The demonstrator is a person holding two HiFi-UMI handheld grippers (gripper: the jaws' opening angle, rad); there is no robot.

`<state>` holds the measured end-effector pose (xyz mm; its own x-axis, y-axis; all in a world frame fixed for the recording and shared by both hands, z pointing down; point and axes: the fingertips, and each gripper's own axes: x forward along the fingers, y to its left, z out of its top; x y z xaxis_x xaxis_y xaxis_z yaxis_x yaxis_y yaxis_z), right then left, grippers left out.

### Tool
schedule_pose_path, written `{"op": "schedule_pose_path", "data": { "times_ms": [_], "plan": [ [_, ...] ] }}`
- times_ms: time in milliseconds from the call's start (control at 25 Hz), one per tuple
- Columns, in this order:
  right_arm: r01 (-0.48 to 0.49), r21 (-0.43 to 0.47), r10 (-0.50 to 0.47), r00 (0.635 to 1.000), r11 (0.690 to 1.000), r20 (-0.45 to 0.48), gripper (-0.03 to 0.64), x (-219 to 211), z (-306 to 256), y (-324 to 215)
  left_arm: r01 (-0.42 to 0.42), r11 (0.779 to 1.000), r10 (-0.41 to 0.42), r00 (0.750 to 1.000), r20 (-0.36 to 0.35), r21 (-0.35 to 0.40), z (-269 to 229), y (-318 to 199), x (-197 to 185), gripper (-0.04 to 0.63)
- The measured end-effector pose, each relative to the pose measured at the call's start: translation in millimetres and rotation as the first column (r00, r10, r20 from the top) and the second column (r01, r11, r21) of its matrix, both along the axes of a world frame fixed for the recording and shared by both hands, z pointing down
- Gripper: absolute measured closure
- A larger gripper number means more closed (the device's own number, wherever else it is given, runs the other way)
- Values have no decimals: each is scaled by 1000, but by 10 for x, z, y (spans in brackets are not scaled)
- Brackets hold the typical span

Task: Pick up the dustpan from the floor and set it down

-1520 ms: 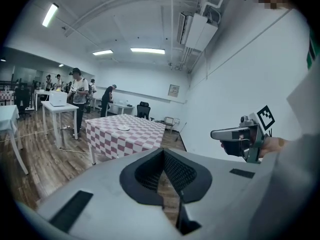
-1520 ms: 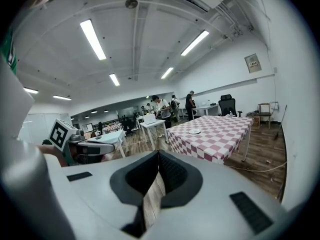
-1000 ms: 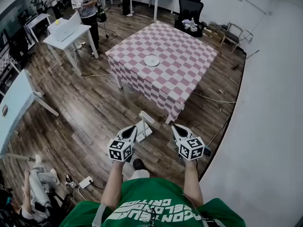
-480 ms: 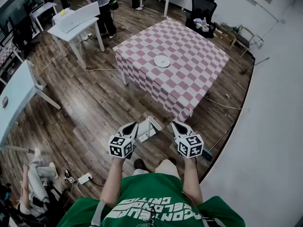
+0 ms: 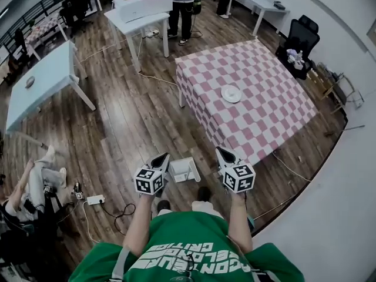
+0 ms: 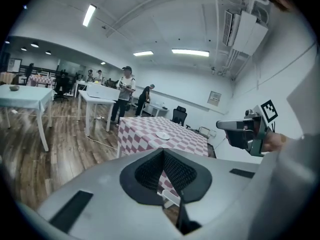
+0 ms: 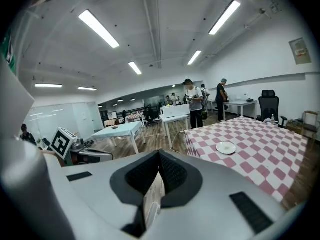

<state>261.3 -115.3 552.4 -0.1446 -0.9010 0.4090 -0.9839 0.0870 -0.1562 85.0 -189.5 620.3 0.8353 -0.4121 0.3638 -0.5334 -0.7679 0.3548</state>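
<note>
The white dustpan (image 5: 184, 170) lies on the wooden floor just ahead of the person's feet, its handle standing up. It sits between my two grippers in the head view. My left gripper (image 5: 161, 159) is just left of it, shut and empty. My right gripper (image 5: 222, 153) hangs a little to its right, also shut with nothing in it. In the left gripper view the closed jaws (image 6: 163, 152) leave a slit through which a white piece of the dustpan (image 6: 170, 198) shows. In the right gripper view the jaws (image 7: 159, 154) meet over bare floor.
A table with a pink-and-white checked cloth (image 5: 267, 122) and a white plate (image 5: 231, 94) stands ahead on the right. White tables (image 5: 44, 78) are at the left, with people standing at the back. A power strip with cables (image 5: 94, 200) and a seated person (image 5: 26, 192) are at the lower left. A wall runs along the right.
Both grippers swung left with the view, so the checked table slid to the right. The dustpan now lies closer, directly between the grippers. Both jaws stayed shut.
</note>
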Motion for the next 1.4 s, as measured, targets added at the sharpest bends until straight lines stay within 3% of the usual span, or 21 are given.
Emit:
{"op": "schedule_pose_path", "data": {
  "times_ms": [120, 360, 640, 1000, 1400],
  "plan": [
    [72, 5, -72, 997, 997, -8, 609, 260, -8, -166, 89, 996, -89, 996, -7, 11, -17, -84, 149, 592],
    [165, -24, -164, 986, 986, 18, 609, 625, 170, -218, 182, 983, -182, 983, 16, 1, 98, 110, 456, 592],
    [239, -28, -237, 970, 971, 53, 609, 781, 354, -292, 208, 978, -209, 975, 77, 18, 237, 204, 668, 592],
    [299, -55, -295, 953, 953, 72, 609, 759, 527, -327, 238, 968, -220, 957, 188, -78, 771, 305, 777, 592],
    [345, -100, -336, 937, 933, 95, 609, 715, 749, -345, 327, 920, -268, 927, 263, -214, 1415, 243, 930, 580]
  ]
}}
